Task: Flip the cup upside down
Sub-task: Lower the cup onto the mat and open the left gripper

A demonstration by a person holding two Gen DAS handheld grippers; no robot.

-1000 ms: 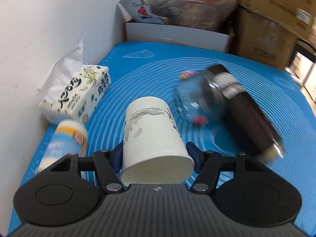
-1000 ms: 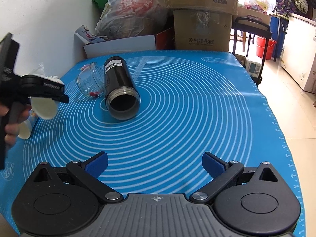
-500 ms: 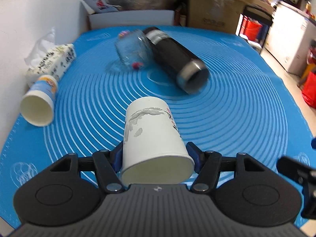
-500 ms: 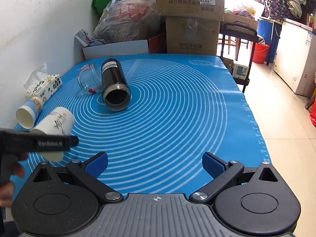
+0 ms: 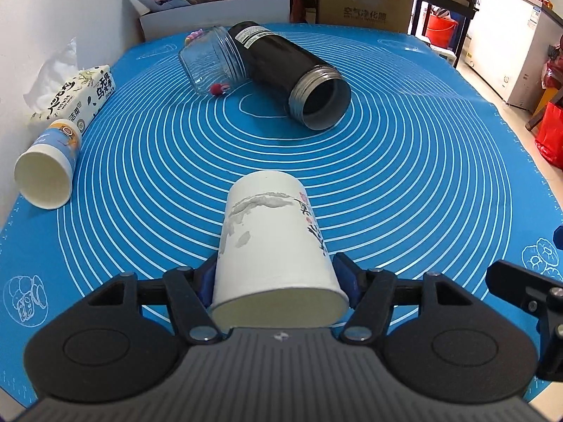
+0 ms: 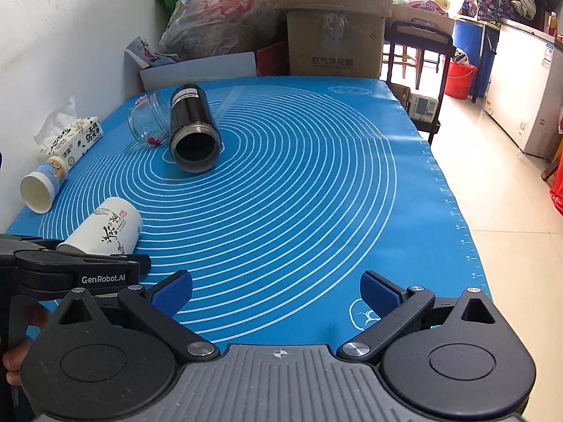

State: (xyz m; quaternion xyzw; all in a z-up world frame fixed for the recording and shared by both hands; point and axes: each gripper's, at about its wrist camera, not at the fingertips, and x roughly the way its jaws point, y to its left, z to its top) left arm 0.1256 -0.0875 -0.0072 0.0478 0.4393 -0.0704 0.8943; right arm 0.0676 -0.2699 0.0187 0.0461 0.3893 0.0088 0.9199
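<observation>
Left wrist view first: my left gripper [image 5: 278, 281] is clamped on the paper cup [image 5: 272, 242] near its rim, blue pads pressed to either side. I read the cup's long axis as running straight out along the fingers, mouth towards the camera, closed base pointing away over the blue mat [image 5: 404, 176]. My judgement is that the coming move is a wrist rotation to bring the mouth downward before setting it on the mat. Black brush-style Chinese characters and a small red seal run down the cup's side; I cannot read them. Further off lie a black flask [image 5: 292, 70] with a white label too small to read, a glass jar [image 5: 211, 59] touching it, a second paper cup [image 5: 49, 172] on its side, and a tissue pack [image 5: 74, 93] printed with Chinese characters.

Right wrist view: my right gripper [image 6: 276, 293] has its fingers wide apart, holding nothing, low over the near edge of the mat. The held cup sits to its left, tilted, base up and away. "GenRobot.AI" is printed on the left gripper's side. A cardboard box [image 6: 334, 45] behind carries Chinese print, and the box above it a sticker showing "7029" upside down
</observation>
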